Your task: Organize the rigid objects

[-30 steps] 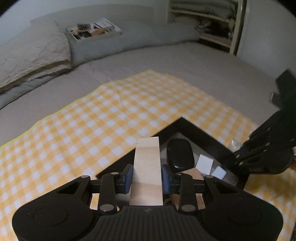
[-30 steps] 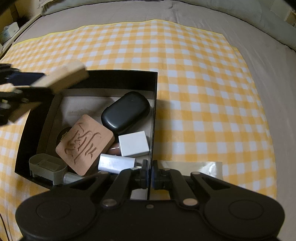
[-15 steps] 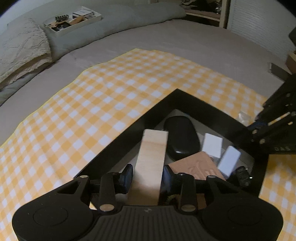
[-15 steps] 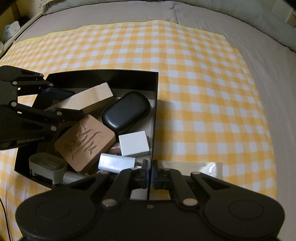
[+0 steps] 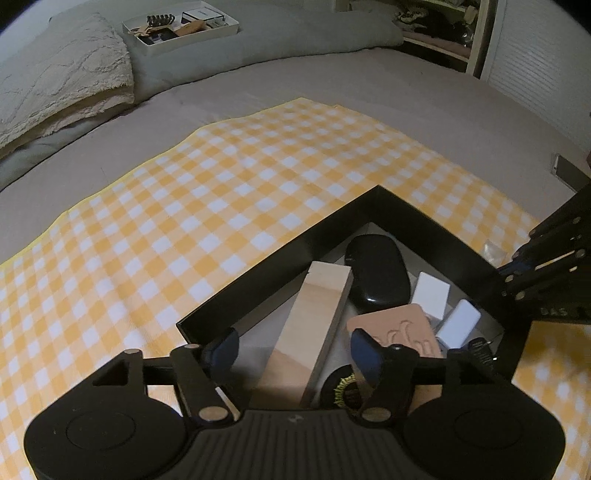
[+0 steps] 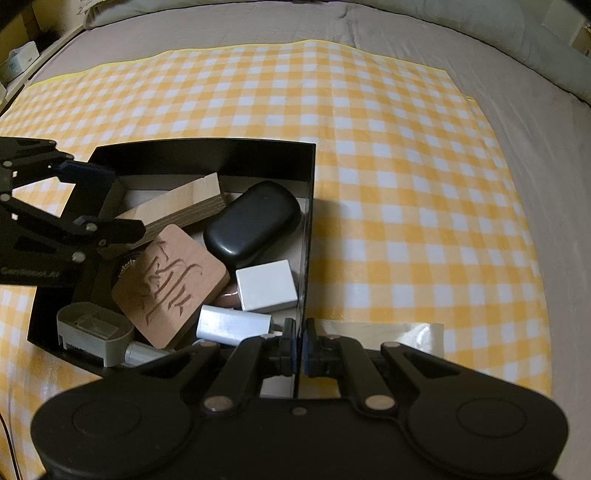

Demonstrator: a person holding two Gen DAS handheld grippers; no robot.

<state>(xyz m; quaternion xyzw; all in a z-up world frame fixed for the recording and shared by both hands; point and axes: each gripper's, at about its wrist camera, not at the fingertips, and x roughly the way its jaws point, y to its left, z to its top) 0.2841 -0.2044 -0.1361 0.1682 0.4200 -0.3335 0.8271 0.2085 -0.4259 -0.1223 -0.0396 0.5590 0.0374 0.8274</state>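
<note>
A pale wooden block (image 5: pixel 314 321) lies slanted inside the black box (image 5: pixel 295 236), leaning beside a black oval case (image 5: pixel 376 273). My left gripper (image 5: pixel 295 350) straddles the block's near end; its jaws are opening and the blue pads stand clear of the wood. In the right wrist view the block (image 6: pixel 181 206) rests along the box's far left side, with the left gripper (image 6: pixel 122 201) over it. My right gripper (image 6: pixel 299 343) is shut on the box's thin right wall (image 6: pixel 308 221). A carved wooden tile (image 6: pixel 170 284), a white cube (image 6: pixel 266 290) and a white adapter (image 6: pixel 232 325) fill the box.
The box sits on a yellow checked cloth (image 6: pixel 369 147) spread over a grey bed. A grey plastic holder (image 6: pixel 92 328) occupies the box's near left corner. A shiny clear strip (image 6: pixel 417 332) lies beside the box. A white tray (image 5: pixel 181 26) of small items rests on the pillows.
The left gripper carried the wooden block down into the box, then its jaws spread away from it. The block now rests there. The right gripper kept still on the box wall.
</note>
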